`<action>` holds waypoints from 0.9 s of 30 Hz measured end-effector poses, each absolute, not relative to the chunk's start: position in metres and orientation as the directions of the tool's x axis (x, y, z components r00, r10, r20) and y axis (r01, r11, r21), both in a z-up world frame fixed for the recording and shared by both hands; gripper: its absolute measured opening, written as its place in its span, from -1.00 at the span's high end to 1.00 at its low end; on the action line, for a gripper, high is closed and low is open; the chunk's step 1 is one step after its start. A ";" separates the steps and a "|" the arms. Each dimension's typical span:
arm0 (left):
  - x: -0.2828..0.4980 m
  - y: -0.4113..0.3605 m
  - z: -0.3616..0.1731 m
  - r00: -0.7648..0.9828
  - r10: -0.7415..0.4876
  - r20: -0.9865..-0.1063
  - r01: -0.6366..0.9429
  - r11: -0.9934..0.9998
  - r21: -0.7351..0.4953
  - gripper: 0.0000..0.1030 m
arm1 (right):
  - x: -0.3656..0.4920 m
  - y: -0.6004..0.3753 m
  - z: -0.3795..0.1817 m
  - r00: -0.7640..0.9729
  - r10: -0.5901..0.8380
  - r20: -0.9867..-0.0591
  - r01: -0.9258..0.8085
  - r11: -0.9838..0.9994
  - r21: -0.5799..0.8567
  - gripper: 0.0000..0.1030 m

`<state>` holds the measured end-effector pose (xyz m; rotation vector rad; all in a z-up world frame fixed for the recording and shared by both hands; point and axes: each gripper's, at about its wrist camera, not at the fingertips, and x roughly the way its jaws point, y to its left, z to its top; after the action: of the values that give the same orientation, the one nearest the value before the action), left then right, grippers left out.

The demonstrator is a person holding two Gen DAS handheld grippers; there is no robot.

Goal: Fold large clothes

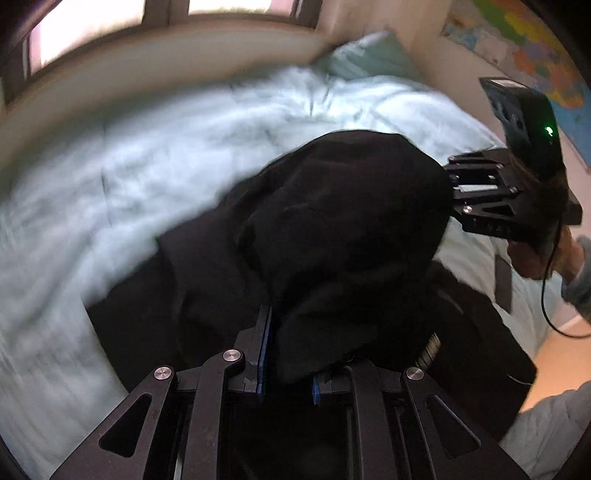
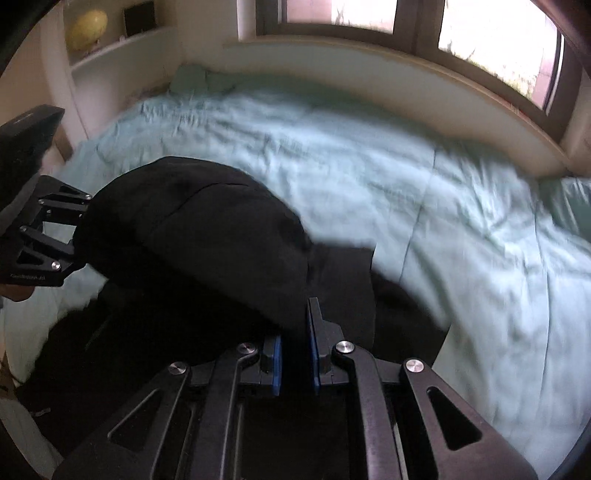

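A large black garment (image 1: 343,229) hangs in a bulging fold above the pale blue bedspread (image 1: 129,177), stretched between the two grippers. My left gripper (image 1: 288,354) is shut on one edge of it, the cloth pinched between its blue pads. In the right wrist view my right gripper (image 2: 295,343) is likewise shut on the black garment (image 2: 207,236). Each view shows the other gripper at the far end of the cloth: the right one (image 1: 454,192) and the left one (image 2: 79,225). The rest of the garment trails down onto the bed.
The bed runs under a wide window (image 2: 480,33) with a pale sill. A pillow (image 1: 373,55) lies at the head. A map (image 1: 524,48) hangs on the wall, and a yellow globe (image 2: 86,29) sits on a shelf. A grey sleeve (image 1: 580,280) shows at the right.
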<state>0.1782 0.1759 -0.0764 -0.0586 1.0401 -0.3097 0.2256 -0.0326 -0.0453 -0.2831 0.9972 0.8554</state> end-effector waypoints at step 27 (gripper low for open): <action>0.196 0.215 -0.032 0.554 -0.415 -0.721 0.059 0.884 -0.463 0.10 | 0.255 -0.008 -0.020 0.212 0.510 -0.833 -0.617 0.731 0.291 0.02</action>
<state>0.1956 0.2145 -0.0323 -0.4140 0.9477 -0.2894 0.2554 -0.0076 -0.0196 -0.1129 1.1079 0.7852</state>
